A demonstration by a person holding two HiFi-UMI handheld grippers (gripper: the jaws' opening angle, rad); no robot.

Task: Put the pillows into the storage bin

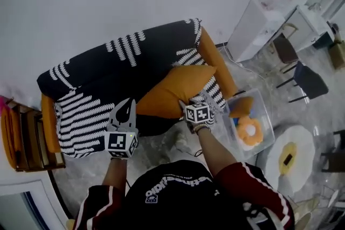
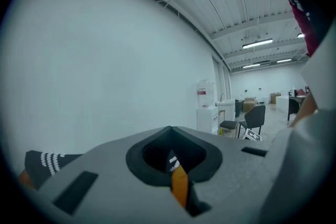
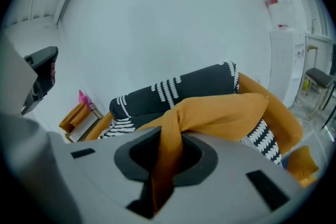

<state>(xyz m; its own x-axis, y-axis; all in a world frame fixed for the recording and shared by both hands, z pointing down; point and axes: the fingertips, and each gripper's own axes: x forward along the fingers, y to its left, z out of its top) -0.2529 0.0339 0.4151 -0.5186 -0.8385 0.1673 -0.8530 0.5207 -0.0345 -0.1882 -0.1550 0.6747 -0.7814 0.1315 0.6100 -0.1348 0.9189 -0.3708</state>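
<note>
**Orange pillow held off the sofa, bin to the right**

Head view: the person stands in front of a sofa (image 1: 108, 67) with a black back, white-striped covers and orange sides. The orange pillow (image 1: 175, 91) is raised above the seat, lying across between the two grippers.

Right gripper (image 1: 186, 107): it is at the pillow's near right corner. In its own view the fingers are only slightly apart, with a bunched fold of the orange cover (image 3: 163, 165) clamped in the slot between them. The rest of the pillow spreads away to the far right, over the striped sofa.

Left gripper (image 1: 129, 104): its tips are at the pillow's left corner. In its own view the fingers are closed right together, with a thin strip of orange fabric (image 2: 179, 186) caught in the seam. A scrap of black-and-white pattern shows just above it. This gripper points roughly level, toward a plain white wall.

Storage bin (image 1: 269, 126): clear plastic, on the floor just right of the sofa's right arm, near the right gripper. It already holds a second orange cushion (image 1: 241, 105) at the far end. A round orange-and-white soft item (image 1: 249, 131) sits at the near end.

Surroundings: a white water dispenser (image 1: 256, 27) stands far right. A wooden shelf (image 1: 21, 137) sits left of the sofa.
</note>
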